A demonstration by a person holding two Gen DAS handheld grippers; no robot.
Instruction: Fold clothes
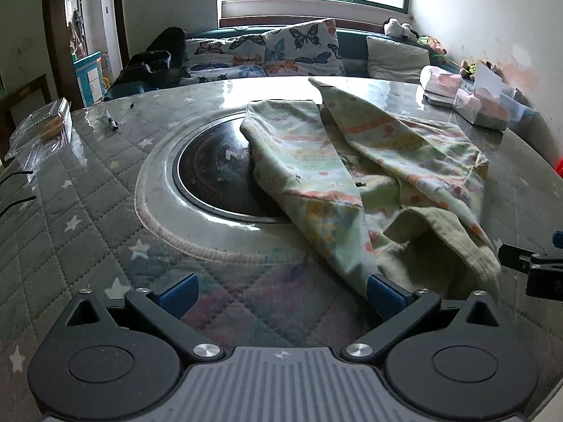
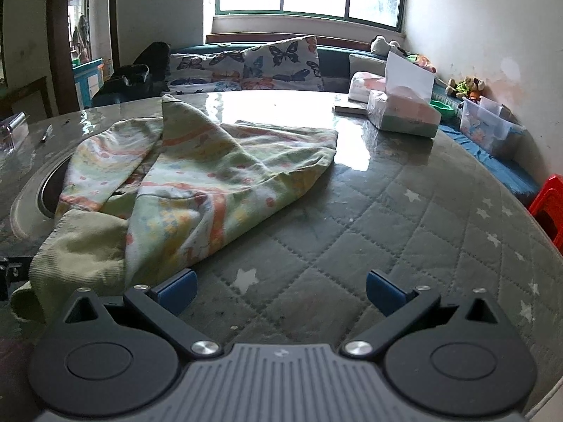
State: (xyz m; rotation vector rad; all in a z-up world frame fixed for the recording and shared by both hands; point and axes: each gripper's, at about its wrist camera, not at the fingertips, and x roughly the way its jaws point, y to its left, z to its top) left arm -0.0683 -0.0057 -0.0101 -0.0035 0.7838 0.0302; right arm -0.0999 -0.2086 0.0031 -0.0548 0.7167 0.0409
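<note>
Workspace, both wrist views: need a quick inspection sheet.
Surface: round table under a glossy star-quilted cover; inset black hotplate at centre.
Job's things: patterned garment crumpled, unfolded, partly over the hotplate.
Clutter: tissue packs, pen, clear plastic packet.
Grippers: left gripper open, its right finger beside the garment's hem; right gripper open, empty.
Cables: two thin black ones at the left edge.
Surroundings: butterfly cushions, window, red stool.

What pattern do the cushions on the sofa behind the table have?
Coloured butterflies on a white ground: cushions. The left wrist view shows them best.
</note>
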